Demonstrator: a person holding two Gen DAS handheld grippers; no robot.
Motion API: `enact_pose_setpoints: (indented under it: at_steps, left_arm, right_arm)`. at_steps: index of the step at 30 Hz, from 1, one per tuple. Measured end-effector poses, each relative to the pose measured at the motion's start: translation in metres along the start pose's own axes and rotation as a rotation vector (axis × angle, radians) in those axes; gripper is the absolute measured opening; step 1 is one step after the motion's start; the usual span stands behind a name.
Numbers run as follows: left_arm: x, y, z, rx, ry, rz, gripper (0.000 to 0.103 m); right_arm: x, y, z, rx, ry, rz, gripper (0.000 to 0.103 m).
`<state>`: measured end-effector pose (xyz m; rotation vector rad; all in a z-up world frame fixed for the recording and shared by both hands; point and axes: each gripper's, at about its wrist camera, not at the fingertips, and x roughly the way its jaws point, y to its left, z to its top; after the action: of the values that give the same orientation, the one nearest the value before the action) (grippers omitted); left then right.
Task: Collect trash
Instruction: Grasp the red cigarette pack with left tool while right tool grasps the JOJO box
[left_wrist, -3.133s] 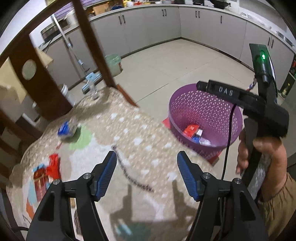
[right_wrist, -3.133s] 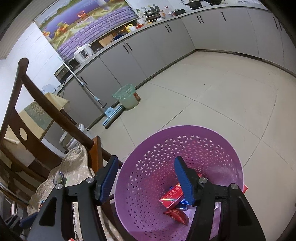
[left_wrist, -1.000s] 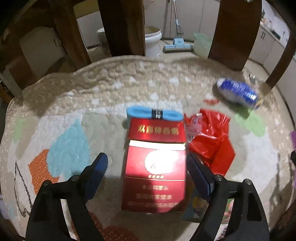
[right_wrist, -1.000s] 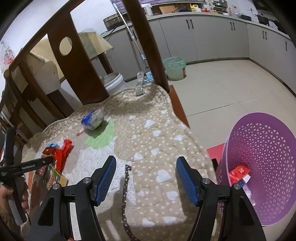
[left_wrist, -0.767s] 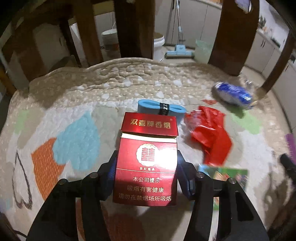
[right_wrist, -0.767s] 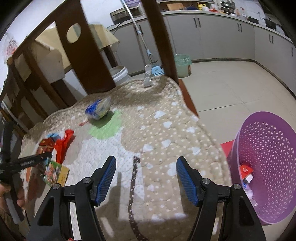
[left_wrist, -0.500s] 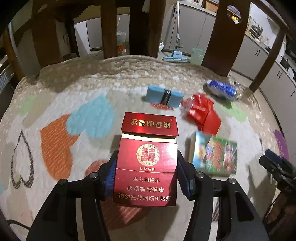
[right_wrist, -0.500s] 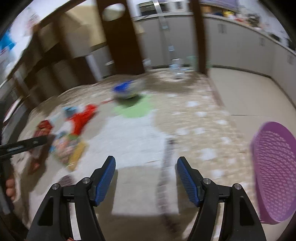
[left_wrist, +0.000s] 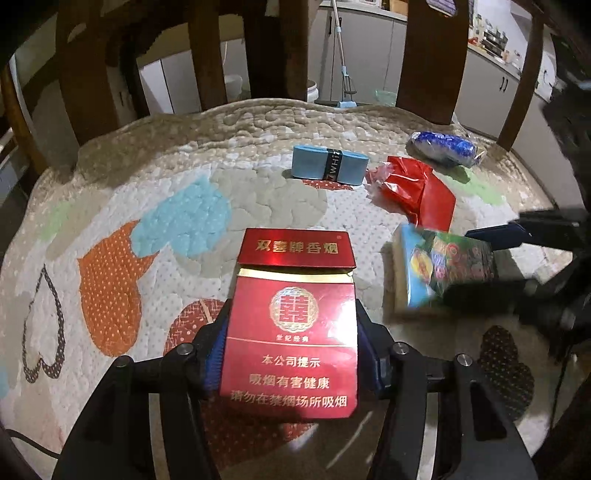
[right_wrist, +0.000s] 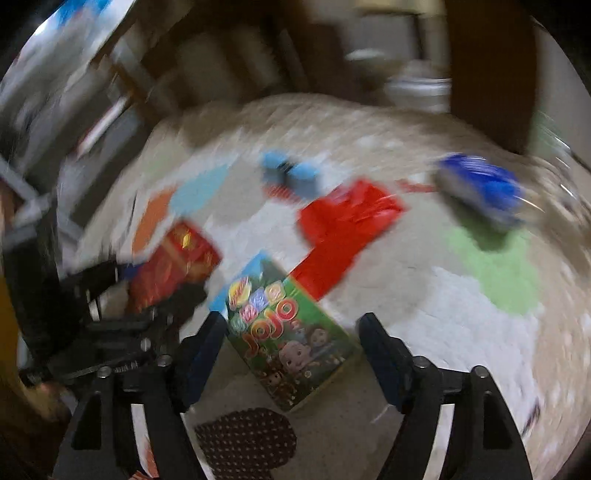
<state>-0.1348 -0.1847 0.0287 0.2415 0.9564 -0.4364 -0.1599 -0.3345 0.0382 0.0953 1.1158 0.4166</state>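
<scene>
My left gripper is shut on a red cigarette pack and holds it above the quilted table cover. The pack also shows in the right wrist view. My right gripper is open, its fingers on either side of a green picture box that lies on the cover; the box shows in the left wrist view too. A red wrapper, a blue packet and a blue crumpled bag lie further back.
Dark wooden chair backs ring the far side of the table. Grey kitchen cabinets and a mop stand behind. The right wrist view is motion-blurred.
My left gripper closed on the cigarette pack and lifted it. My right gripper swung from the purple basket side over to the green box, and its fingers now straddle it.
</scene>
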Motion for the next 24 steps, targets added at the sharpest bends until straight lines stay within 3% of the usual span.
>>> enact_pose_setpoints:
  at_steps: [4, 8, 11, 13, 15, 17, 18, 19, 21, 24]
  left_arm:
    - [0.005, 0.003, 0.008, -0.053, 0.005, -0.004, 0.061]
    - [0.006, 0.006, 0.007, -0.092, -0.027, -0.013, 0.061]
    - [0.0, 0.011, 0.003, -0.114, -0.028, -0.025, 0.058]
    - [-0.006, 0.017, 0.001, -0.151, -0.012, -0.057, 0.057]
    - [-0.015, 0.02, -0.002, -0.171, 0.002, -0.083, 0.057]
    - [-0.022, 0.017, -0.006, -0.165, 0.007, -0.078, 0.057]
    - [-0.027, 0.015, -0.008, -0.164, 0.007, -0.078, 0.057]
    - [-0.032, 0.014, -0.011, -0.163, 0.007, -0.082, 0.057]
    - [-0.041, 0.012, -0.016, -0.167, 0.001, -0.089, 0.057]
    - [-0.051, 0.011, -0.021, -0.166, -0.012, -0.09, 0.057]
  right_arm:
    - [0.009, 0.007, 0.005, -0.098, 0.055, 0.005, 0.085]
    - [0.004, 0.01, -0.002, -0.094, 0.019, -0.024, 0.077]
    - [-0.005, 0.004, -0.007, 0.005, -0.041, -0.044, 0.05]
    - [-0.015, -0.007, -0.017, 0.129, -0.07, -0.014, 0.02]
    - [-0.024, -0.011, -0.028, 0.203, -0.092, -0.02, 0.016]
    - [-0.03, -0.003, -0.038, 0.183, -0.105, -0.067, 0.017]
    - [-0.032, 0.002, -0.04, 0.16, -0.112, -0.105, 0.029]
    - [-0.035, 0.007, -0.043, 0.124, -0.114, -0.151, 0.059]
    - [-0.039, 0.019, -0.046, 0.05, -0.14, -0.218, 0.084]
    - [-0.036, 0.032, -0.042, -0.054, -0.129, -0.283, 0.084]
